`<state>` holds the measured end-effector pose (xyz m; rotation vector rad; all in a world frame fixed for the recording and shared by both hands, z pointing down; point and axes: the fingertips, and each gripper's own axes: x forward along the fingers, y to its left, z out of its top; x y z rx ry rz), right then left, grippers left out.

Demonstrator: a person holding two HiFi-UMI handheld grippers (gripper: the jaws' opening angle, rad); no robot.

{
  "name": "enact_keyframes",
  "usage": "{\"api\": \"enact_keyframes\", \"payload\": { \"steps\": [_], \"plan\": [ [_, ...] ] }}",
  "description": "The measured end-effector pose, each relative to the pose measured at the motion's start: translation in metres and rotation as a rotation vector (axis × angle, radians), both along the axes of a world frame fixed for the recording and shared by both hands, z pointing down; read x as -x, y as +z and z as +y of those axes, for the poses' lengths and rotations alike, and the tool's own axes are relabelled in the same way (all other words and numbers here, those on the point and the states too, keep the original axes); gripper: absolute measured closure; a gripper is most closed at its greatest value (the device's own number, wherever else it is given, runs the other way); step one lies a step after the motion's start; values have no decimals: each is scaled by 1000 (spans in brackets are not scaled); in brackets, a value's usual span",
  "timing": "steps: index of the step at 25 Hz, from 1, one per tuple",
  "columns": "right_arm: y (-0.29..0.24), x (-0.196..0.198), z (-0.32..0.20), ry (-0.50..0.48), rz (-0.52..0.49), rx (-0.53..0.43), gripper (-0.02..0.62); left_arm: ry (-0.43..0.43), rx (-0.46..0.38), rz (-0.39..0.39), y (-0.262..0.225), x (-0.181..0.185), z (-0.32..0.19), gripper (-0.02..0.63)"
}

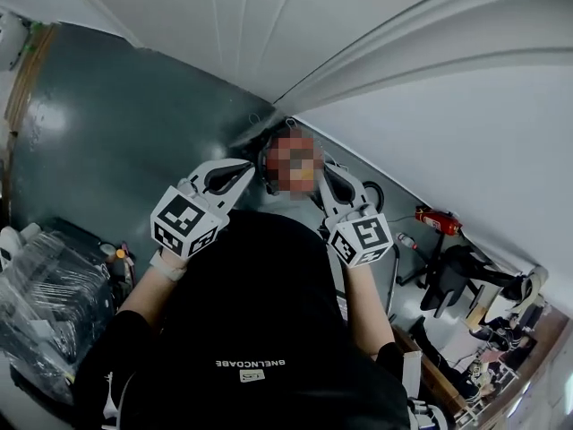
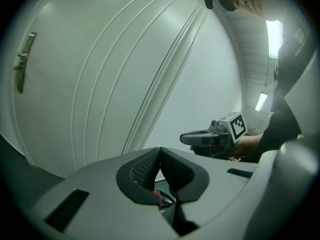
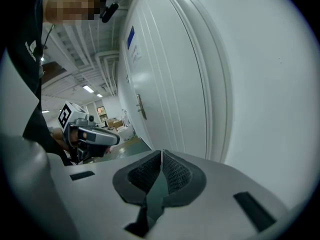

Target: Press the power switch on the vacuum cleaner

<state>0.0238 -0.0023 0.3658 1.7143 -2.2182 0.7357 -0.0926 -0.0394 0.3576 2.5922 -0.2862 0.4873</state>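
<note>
Left claw [image 2: 159, 153] & right claw [image 3: 161, 155] both pressed together, empty, raised mid-frame by door [image 2: 100, 74]; no switch in view, prob. idle.

A tall white panelled door [image 1: 224, 25] closes this end of the room. It has a brass lever handle [image 2: 22, 59] near one edge and a small blue sign [image 3: 131, 36] high up (the print is too small to read). A plain white wall [image 1: 448, 141] runs just beside the door's moulded frame. In front of the door lies a dark, glossy grey-green floor [image 1: 116, 124]. Well apart from the door stand a black office chair [image 1: 461, 271] and a plastic-wrapped bundle [image 1: 40, 298]. Strip lights [image 3: 90, 89] glow on the ceiling, far along from the door.
</note>
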Motion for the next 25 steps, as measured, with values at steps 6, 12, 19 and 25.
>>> {"api": "enact_keyframes", "payload": {
  "steps": [6,12,19,25],
  "plan": [
    [38,-15,7,-41,54,147,563,17,24,-41,17,-11,4,592],
    [86,-34,33,-107,60,275,563,-16,63,-85,32,-31,25,592],
    [150,-50,60,-154,60,363,563,-59,117,-158,55,-34,50,592],
    [214,-61,83,-168,51,450,563,-74,125,-218,70,-36,73,592]
  ]
}}
